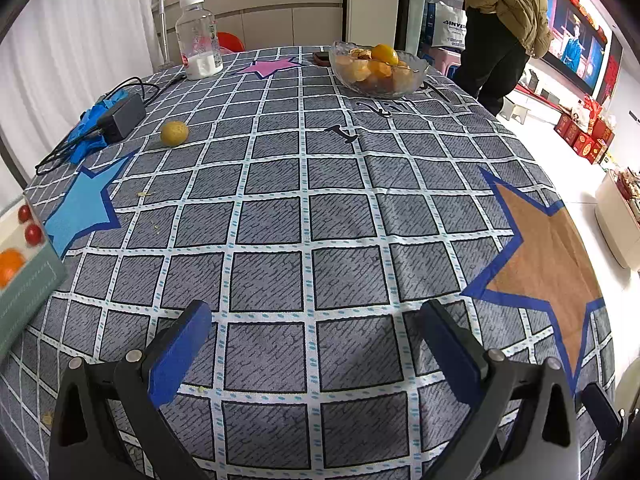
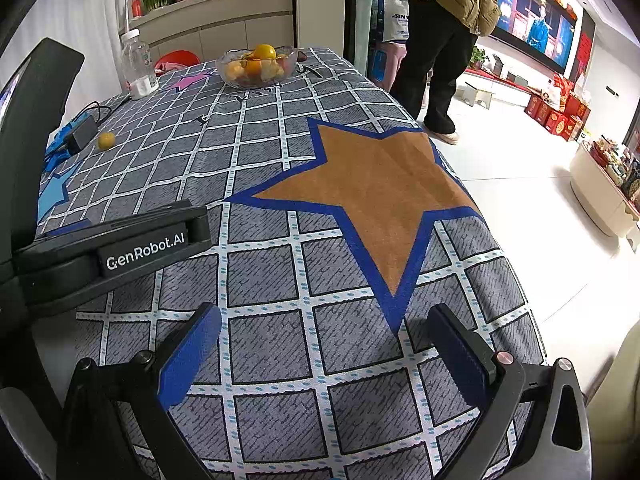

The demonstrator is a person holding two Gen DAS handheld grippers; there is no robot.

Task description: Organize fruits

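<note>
Place: home living room | shown by: wall television (image 1: pixel 576 46), cabinets (image 1: pixel 272 12), clothed table (image 1: pixel 320 216) (gift boxes (image 1: pixel 584 136) stacked)

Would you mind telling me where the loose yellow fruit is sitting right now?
The loose yellow fruit lies alone on the tablecloth, on the left in both wrist views, just right of the black power adapter and well short of the glass fruit bowl.

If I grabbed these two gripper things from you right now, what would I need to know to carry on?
Left gripper: open, empty, low over the tablecloth.
Right gripper: open, empty, near the brown star.
Glass bowl at the far end already holds oranges.
One loose yellowish fruit sits by the black adapter; probably next to go in the bowl.
An orange and two small red fruits lie at the left edge; their place is unclear.
</note>
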